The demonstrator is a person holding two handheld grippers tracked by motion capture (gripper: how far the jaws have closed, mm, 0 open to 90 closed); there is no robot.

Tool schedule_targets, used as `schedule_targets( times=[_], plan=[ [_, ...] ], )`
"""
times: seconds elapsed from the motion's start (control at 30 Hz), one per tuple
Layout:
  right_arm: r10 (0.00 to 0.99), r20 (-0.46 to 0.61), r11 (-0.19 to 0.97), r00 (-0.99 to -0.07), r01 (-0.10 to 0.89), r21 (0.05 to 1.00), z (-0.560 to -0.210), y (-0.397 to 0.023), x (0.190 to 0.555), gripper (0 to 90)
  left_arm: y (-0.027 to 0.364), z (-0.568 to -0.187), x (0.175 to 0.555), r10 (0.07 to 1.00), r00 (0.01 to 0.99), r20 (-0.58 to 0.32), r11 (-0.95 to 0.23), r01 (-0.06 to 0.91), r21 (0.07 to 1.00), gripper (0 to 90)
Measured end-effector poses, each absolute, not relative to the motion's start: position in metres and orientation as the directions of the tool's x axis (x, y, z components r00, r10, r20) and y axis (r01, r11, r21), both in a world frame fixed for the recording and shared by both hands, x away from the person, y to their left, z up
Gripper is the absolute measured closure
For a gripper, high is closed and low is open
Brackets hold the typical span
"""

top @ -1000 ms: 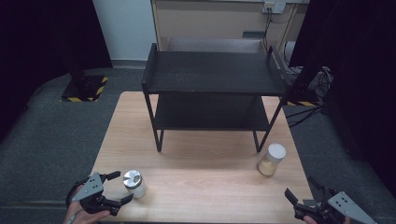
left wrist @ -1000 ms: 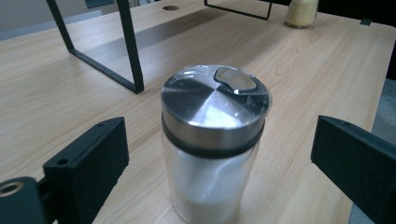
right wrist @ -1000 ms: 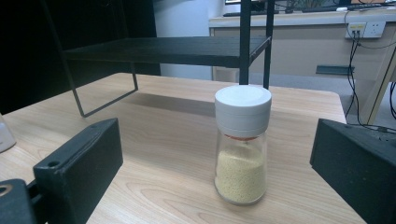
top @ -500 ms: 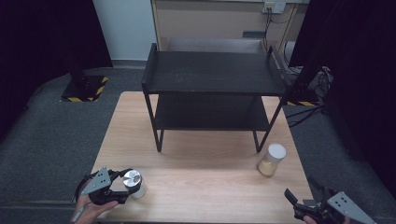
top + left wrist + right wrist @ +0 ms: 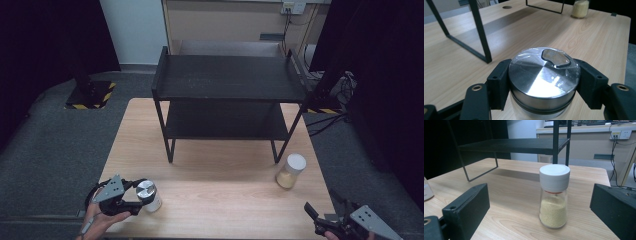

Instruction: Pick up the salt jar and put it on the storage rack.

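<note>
Steel-lidded and clear-walled, the jar [image 5: 148,195] stands on the worktop [image 5: 220,200] well in front of the black rack [image 5: 227,92], off that rack's left front leg as the high view shows it. The left gripper [image 5: 134,196] has just been closing its jaws, and they now clamp the jar from both sides, with the person's left hand [image 5: 97,220] behind. The grasp looks made, so the step in hand is judged to be the pick-up; the next move probably calls for a straight lift, keeping the jar upright, before carrying it toward the rack. The right gripper [image 5: 327,220] rests at the near edge, in front of the rack's right side, jaws apart, with the white-capped shaker [image 5: 291,171] between it and the rack.

From the left gripper view, the two black pads press the jar's [image 5: 543,82] rim just under the brushed lid. The jar's body below the jaws is cut off, so its contents cannot be made out.

From the right gripper view, the wide jaws frame the shaker [image 5: 554,195], which stands apart from them, untouched, part-filled with pale yellow grains. The rack's [image 5: 511,145] shelves rise behind it; their far ends are lost in darkness.
</note>
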State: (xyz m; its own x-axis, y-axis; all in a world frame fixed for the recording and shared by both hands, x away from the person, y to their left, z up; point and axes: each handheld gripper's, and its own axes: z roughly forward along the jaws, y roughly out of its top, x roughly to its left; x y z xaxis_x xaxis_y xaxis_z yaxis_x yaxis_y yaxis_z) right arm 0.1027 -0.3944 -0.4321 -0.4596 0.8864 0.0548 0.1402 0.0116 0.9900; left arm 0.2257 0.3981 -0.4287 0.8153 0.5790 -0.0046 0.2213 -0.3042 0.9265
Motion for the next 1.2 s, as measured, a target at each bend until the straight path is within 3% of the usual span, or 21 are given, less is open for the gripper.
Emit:
schedule_targets(
  times=[0.53, 1.2],
  plan=[
    [0.876, 0.056, 0.011, -0.478, 0.136, 0.991, -0.432, -0.395, 0.103, 2.8, 0.349, -0.363, 0.242, 0.478, 0.879, 0.005, -0.294, 0.154, 0.943, 33.7],
    [0.867, 0.053, 0.017, -0.496, 0.135, 0.991, -0.432, -0.398, 0.105, 3.0, 0.312, -0.267, 0.258, 0.436, 0.899, 0.047, -0.274, 0.082, 0.958, 33.7]
  ],
)
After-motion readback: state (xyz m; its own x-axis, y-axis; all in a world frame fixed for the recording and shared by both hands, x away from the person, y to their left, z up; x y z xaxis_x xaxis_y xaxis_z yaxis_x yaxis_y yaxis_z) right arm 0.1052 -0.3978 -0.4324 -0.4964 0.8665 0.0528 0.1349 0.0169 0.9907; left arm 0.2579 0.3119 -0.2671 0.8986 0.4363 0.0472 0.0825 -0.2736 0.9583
